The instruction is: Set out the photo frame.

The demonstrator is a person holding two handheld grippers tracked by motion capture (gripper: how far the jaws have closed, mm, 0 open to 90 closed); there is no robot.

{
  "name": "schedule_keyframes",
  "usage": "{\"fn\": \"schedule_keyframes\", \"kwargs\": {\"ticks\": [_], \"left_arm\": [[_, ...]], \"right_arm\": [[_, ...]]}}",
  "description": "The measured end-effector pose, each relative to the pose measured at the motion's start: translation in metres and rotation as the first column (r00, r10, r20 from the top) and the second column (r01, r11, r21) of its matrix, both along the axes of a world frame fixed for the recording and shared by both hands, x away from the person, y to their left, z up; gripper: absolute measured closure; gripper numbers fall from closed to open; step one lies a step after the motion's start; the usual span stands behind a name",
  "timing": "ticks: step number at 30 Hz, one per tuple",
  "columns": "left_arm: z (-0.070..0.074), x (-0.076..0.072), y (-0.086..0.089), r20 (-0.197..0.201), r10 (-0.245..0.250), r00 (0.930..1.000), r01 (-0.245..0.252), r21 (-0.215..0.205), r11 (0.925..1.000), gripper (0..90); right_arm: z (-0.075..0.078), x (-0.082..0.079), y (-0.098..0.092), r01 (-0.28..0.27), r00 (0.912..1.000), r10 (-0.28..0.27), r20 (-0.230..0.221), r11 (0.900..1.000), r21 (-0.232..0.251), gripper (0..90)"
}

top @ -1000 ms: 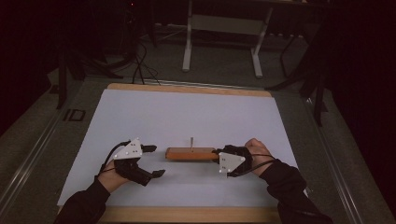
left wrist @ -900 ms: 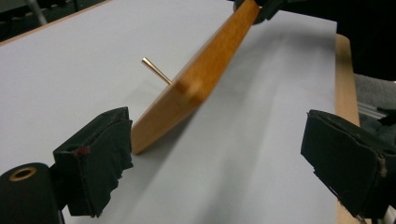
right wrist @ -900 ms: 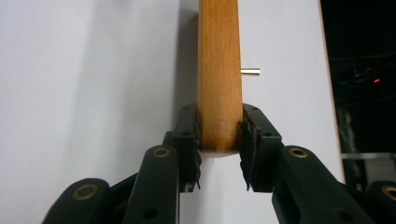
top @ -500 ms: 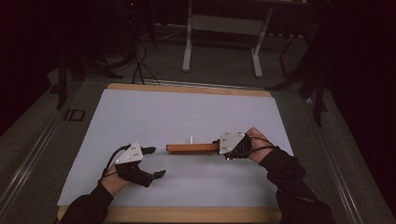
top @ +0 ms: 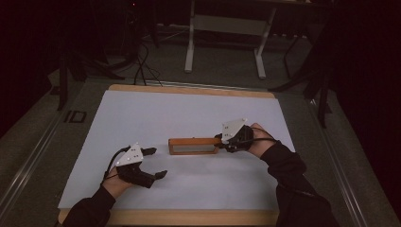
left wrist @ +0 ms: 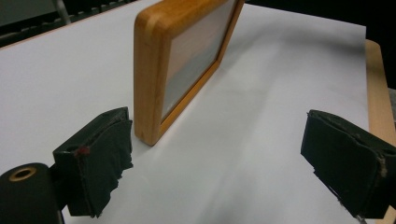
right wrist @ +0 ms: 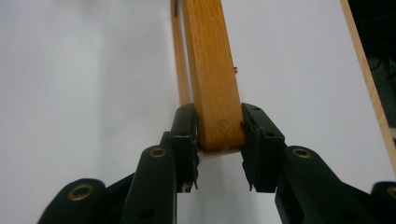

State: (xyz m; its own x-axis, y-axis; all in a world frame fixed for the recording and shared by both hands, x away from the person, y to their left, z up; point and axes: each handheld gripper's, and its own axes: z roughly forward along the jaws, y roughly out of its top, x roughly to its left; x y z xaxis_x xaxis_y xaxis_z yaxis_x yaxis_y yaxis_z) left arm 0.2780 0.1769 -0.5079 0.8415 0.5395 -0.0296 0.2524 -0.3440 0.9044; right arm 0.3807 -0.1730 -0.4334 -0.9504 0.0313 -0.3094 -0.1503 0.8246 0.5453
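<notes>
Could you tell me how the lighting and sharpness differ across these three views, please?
High view: dim, dark surroundings, only the white table lit. Left gripper view: bright; wooden frame fairly sharp, its pane hazy. Right gripper view: jaws sharp, frame softening with distance.

We see a white sheet covering a wooden-edged table. Beyond it, a pale metal stand rises from the dim floor, with dark cables trailing nearby.

The table is viewed from above and from the person's side, facing forward and down, at a distance. The wooden frame is seen close up from each gripper camera: its corner low along the tabletop, its end lengthwise.
</notes>
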Motion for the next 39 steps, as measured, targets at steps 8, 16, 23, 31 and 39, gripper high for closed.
{"fn": "schedule_keyframes", "kwargs": {"ticks": [8,16,23,31,39], "left_arm": [[-0.002,0.0,0.001,0.003,0.016,0.9999,-0.016,-0.004,0.9999,9.1],[-0.004,0.0,0.0,0.001,0.013,0.9999,-0.013,-0.008,0.9999,9.1],[-0.006,0.001,-0.001,-0.003,0.011,0.9999,-0.011,-0.002,0.9999,9.1],[-0.007,0.001,0.0,-0.003,0.01,0.9999,-0.01,-0.001,1.0,9.1],[-0.009,0.002,-0.001,-0.011,0.007,0.9999,-0.007,0.0,1.0,9.1]], "right_arm": [[0.0,0.015,0.004,0.076,0.9962,-0.075,-0.044,0.997,0.024,65.5],[-0.002,0.022,0.008,0.134,0.9904,-0.133,-0.038,0.991,0.028,64.1],[-0.003,0.03,0.008,0.167,0.9839,-0.163,-0.072,0.985,0.048,63.5],[-0.006,0.036,0.007,0.187,0.9805,-0.182,-0.075,0.98,0.074,62.5],[-0.009,0.044,0.01,0.219,0.974,-0.214,-0.074,0.973,0.071,58.4]]}}
